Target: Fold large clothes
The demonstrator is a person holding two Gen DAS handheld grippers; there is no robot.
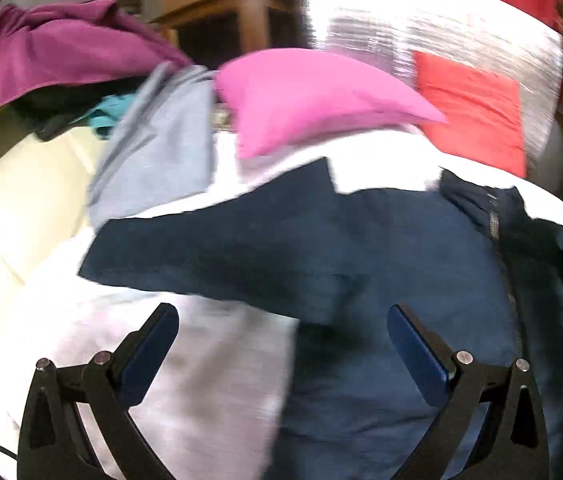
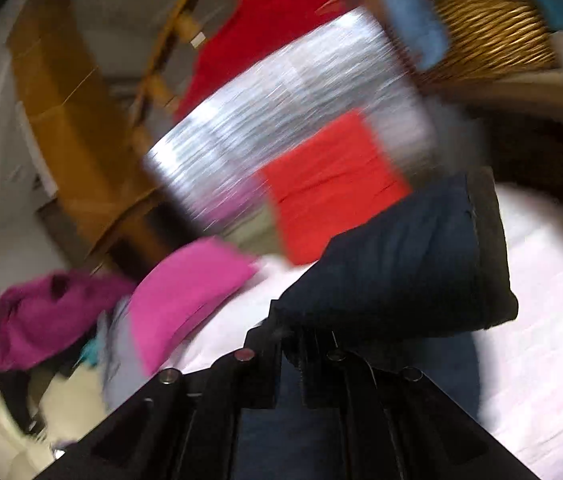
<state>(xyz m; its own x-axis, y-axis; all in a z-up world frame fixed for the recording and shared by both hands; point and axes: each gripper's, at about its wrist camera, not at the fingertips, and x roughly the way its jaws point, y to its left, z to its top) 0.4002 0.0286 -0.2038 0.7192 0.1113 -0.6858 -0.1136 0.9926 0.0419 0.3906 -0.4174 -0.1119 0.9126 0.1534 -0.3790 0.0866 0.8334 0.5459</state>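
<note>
The right gripper (image 2: 291,344) is clamped on a sleeve (image 2: 401,264) of the navy jacket (image 1: 361,248) lying on the white bed (image 1: 201,360), probably to fold it inward, while the left gripper (image 1: 283,344) hovers above with jaws wide and empty.

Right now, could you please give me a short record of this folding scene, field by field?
surface: white sheet
garment in work: dark navy garment, spread on the sheet
left gripper: open, nothing between the fingers, above the navy garment's edge
right gripper: shut on the navy garment, a cuffed end raised off the sheet
folded items: red piece, pink piece
unfolded pile: magenta garment, grey garment
background: wicker basket
image quality: motion-blurred
</note>
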